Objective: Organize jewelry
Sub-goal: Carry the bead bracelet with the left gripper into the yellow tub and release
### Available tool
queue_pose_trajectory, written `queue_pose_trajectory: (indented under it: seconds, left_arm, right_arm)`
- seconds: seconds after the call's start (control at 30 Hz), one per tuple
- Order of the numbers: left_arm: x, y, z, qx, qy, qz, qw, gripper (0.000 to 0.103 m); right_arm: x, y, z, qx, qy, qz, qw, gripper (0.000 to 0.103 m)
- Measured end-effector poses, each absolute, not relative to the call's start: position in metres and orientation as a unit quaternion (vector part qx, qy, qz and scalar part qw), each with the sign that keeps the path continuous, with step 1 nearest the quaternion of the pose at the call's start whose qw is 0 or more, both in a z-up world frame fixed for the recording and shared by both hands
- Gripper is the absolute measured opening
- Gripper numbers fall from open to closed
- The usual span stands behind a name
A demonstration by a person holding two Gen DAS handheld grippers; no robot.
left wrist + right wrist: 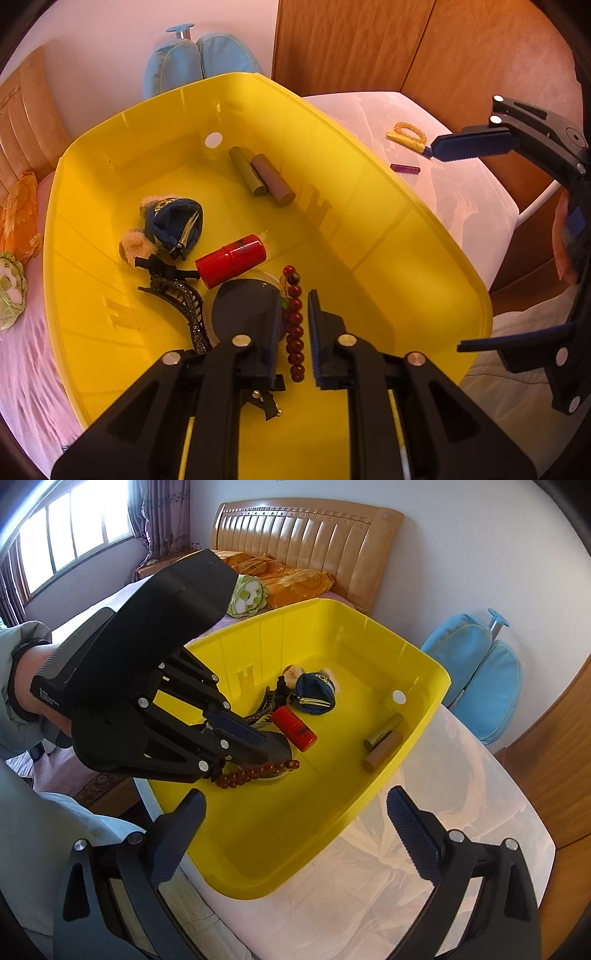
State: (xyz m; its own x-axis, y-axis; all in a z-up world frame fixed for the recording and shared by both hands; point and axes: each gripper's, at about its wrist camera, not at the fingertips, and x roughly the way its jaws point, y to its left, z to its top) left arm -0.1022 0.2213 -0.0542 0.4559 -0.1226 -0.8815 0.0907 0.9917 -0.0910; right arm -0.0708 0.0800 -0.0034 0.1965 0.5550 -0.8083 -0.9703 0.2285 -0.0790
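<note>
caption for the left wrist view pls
Left hand-held gripper straddling a red bead bracelet inside the yellow bin.

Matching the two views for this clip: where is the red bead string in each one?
Left wrist: bead string runs vertically at lower centre, between the left claw's fingers.
Right wrist: bead string lies left of centre, at the left claw's tip.
Shared landmark: red cylinder inside the yellow bin.

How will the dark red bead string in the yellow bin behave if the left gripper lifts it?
The bead string is separate round beads in a line, so it will probably hang limp and swing. The beads look glossy, so they may slip between the left gripper pads. It seems light, lying across the round compact.
</note>
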Motion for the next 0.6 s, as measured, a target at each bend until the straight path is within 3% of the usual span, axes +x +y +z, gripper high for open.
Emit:
queue_pose_trajectory:
  seconds: [0.07,0.6]
  left_arm:
    - [-0.102,0.220,-0.052,-0.009,0.515,-0.059,0.855,0.046]
    - [-0.102,0.219,-0.047,-0.002,0.509,-0.059,0.859,0.046]
  right_arm:
    - [-0.071,0.079,-0.004,-0.308,0.336,0.537,0.710,0.099]
    - [-0.072,0.066,0.003,-0.289,0.338,0.528,0.723,0.099]
